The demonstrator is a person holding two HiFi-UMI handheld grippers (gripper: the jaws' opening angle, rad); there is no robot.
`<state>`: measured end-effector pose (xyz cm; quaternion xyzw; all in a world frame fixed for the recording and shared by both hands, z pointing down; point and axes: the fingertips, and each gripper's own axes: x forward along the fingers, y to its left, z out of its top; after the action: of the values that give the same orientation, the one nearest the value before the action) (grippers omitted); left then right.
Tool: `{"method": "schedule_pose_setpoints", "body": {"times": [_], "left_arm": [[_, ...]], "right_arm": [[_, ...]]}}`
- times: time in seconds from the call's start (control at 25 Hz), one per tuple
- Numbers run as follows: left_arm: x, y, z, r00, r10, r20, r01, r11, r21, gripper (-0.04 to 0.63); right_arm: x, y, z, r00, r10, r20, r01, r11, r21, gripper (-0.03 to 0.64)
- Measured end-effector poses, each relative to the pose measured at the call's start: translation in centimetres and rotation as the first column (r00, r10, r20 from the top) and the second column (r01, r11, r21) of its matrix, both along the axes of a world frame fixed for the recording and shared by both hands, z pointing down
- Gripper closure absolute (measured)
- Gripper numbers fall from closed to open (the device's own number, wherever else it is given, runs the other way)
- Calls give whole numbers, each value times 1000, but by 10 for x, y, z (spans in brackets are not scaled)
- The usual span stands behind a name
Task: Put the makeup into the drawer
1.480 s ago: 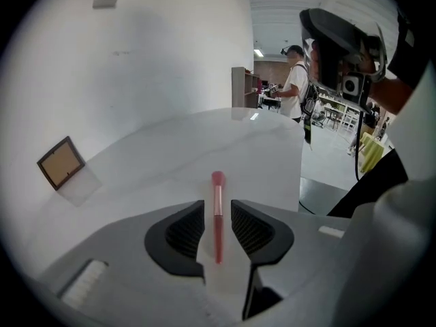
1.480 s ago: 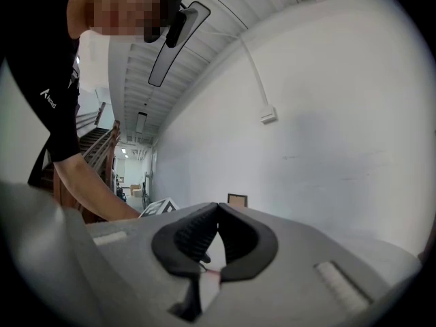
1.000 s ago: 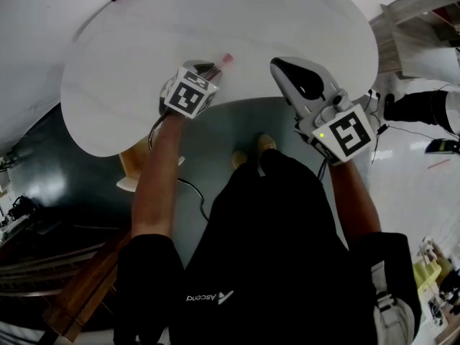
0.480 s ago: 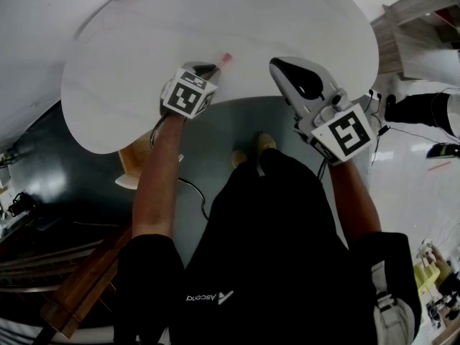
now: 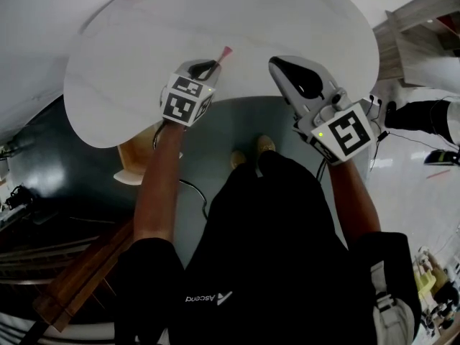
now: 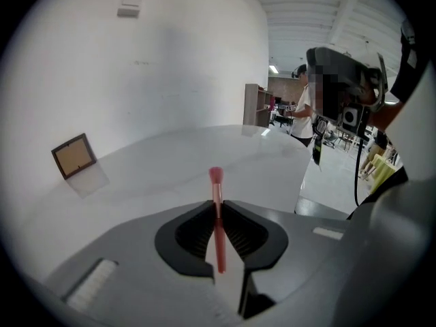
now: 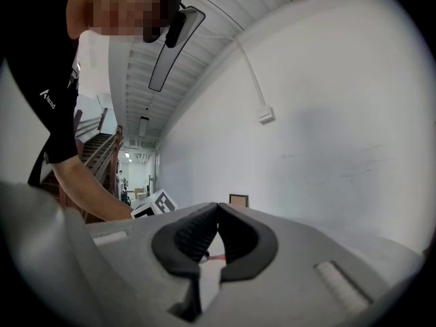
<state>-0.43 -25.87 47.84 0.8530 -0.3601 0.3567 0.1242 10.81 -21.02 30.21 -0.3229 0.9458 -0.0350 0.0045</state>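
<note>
Compared with a second before, the left gripper [image 5: 208,67] sat a little higher in the upper centre of the head view. The thin pink makeup brush with a pink tuft [image 5: 224,53], which earlier lay flat on the round white table [image 5: 129,77] just ahead of the jaws, was now off the surface and poked up and to the right out of the gripper's tip. The jaws had just been closing, with the brush between them. The right gripper [image 5: 277,63] kept its place at right of centre, over the table's near edge.

In the left gripper view, the left gripper [image 6: 218,206] was clamped on the brush [image 6: 219,234]. The ribbed black pads pinched the shaft near its upper part, so the gap was only as wide as the stick. The tuft stood just above the jaw tips and the handle ran down towards the bottom of the frame. A small brown-framed picture [image 6: 73,155] stood on the table at middle left.

In the right gripper view, the right gripper [image 7: 218,213] was clenched, its jaw tips meeting with nothing between them.
</note>
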Motion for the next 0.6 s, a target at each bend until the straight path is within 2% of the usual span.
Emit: {"method": "schedule_pose_setpoints", "body": {"times": [0.28, 0.44, 0.6], "left_arm": [[0, 12, -55, 987, -77, -139, 96, 986, 139, 541], [0, 21, -89, 963, -118, -242, 171, 962, 212, 541], [-1, 33, -123, 938, -140, -317, 235, 929, 285, 541]], "right_arm": [[-5, 4, -5, 999, -33, -8, 34, 999, 22, 614], [-13, 7, -16, 997, -66, 25, 66, 997, 30, 614], [-20, 10, -23, 994, -104, 33, 103, 994, 42, 614]]}}
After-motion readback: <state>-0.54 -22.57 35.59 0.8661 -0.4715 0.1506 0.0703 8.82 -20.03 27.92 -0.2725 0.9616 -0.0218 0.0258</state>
